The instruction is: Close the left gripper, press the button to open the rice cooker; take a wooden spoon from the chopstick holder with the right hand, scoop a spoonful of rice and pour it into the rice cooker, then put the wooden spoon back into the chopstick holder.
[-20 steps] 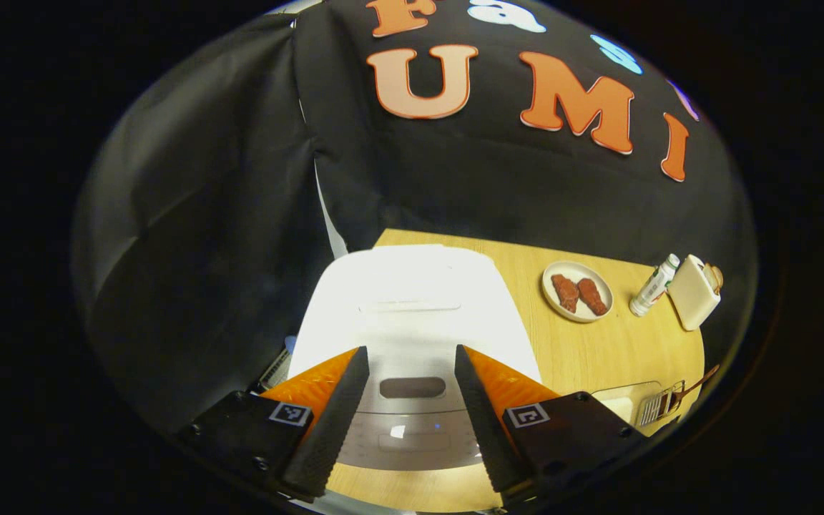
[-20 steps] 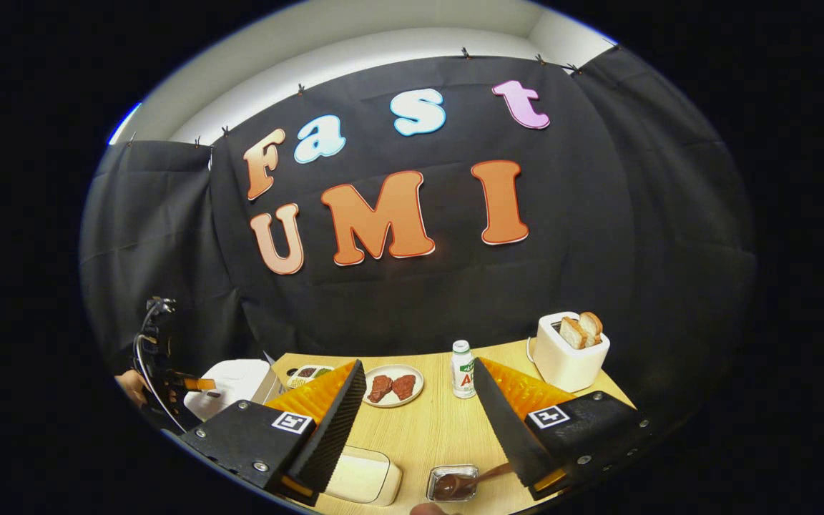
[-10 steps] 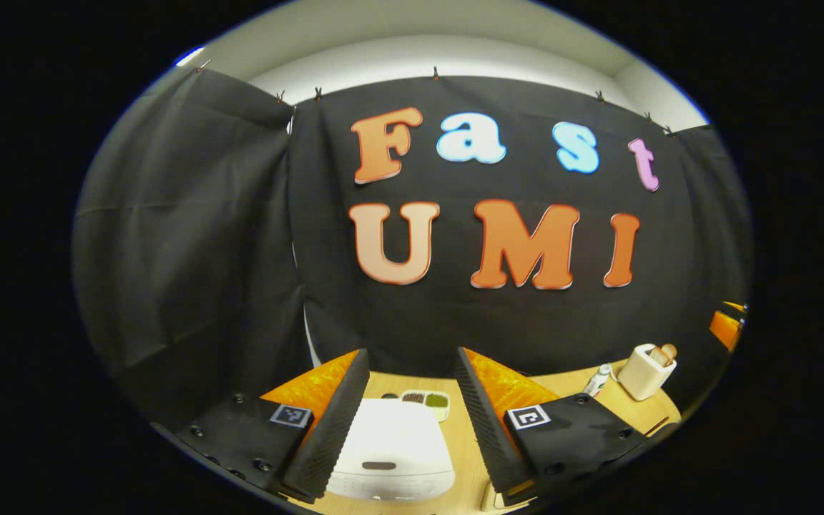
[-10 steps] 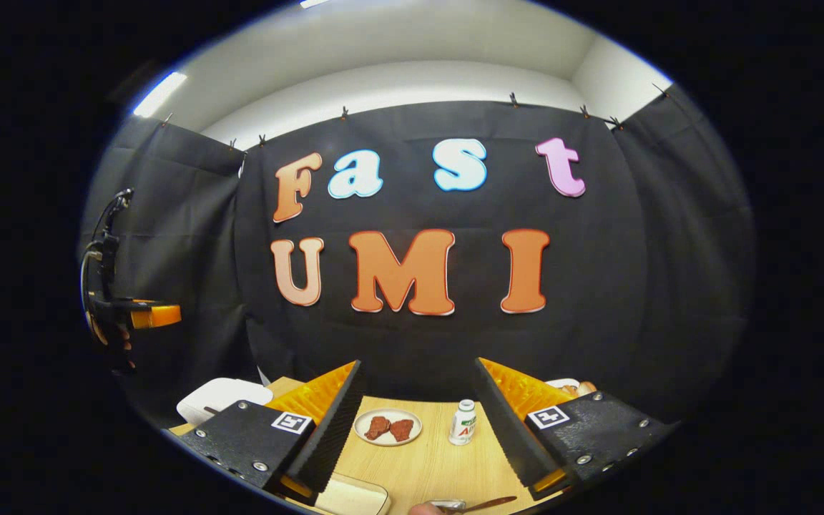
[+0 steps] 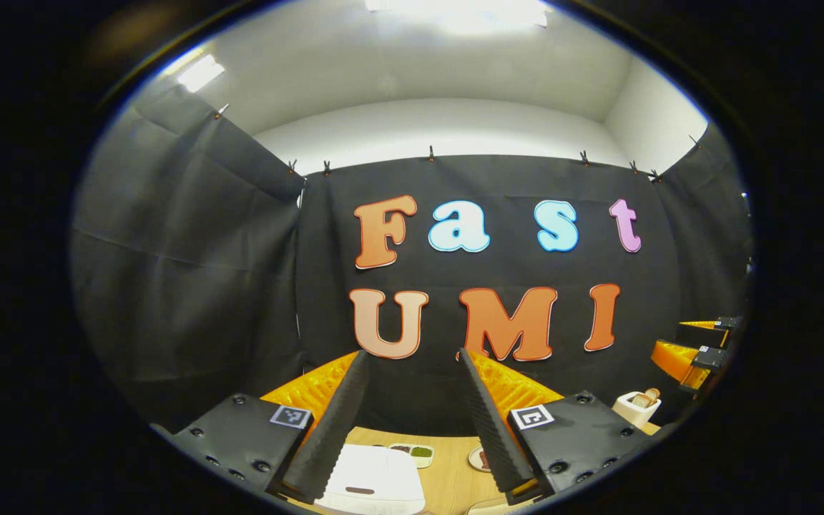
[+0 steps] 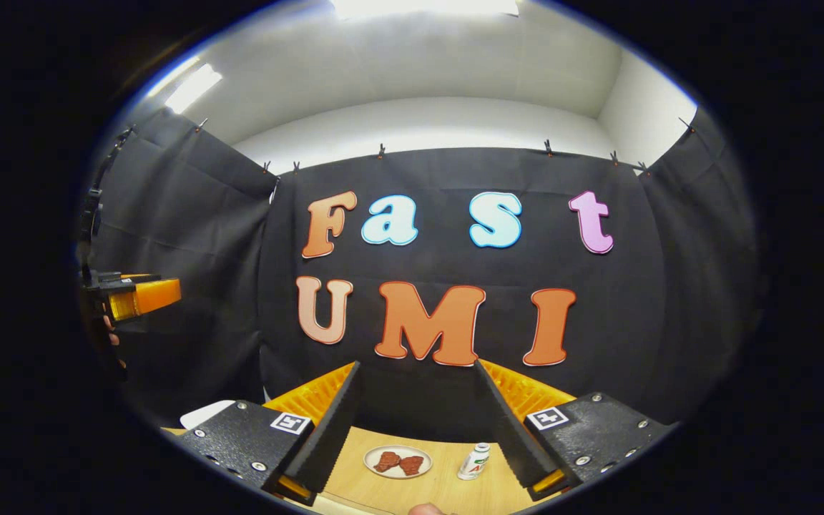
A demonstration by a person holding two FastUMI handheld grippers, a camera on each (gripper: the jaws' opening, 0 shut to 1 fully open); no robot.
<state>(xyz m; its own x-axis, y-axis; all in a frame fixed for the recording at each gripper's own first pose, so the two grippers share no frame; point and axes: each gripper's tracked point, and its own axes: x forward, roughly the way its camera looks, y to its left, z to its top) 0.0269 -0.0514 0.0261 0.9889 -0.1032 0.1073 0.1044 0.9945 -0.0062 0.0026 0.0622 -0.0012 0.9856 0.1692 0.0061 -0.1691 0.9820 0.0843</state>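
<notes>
Left gripper (image 5: pixel 412 422): fingers spread apart, holding nothing, raised above the tabletop (image 5: pixel 448 476). White rice cooker (image 5: pixel 373 483), lid down, sits directly below between them. Beyond it lie a divided dish (image 5: pixel 412 451) and a toaster (image 5: pixel 637 408). Right gripper (image 6: pixel 415 429): fingers likewise apart and empty, over a plate of meat (image 6: pixel 398 461) and a small bottle (image 6: pixel 475 461).

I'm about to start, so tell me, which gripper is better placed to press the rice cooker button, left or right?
Left. The rice cooker lies just beyond the left gripper, between its open fingers. From the right gripper, it sits far off to the side.
</notes>
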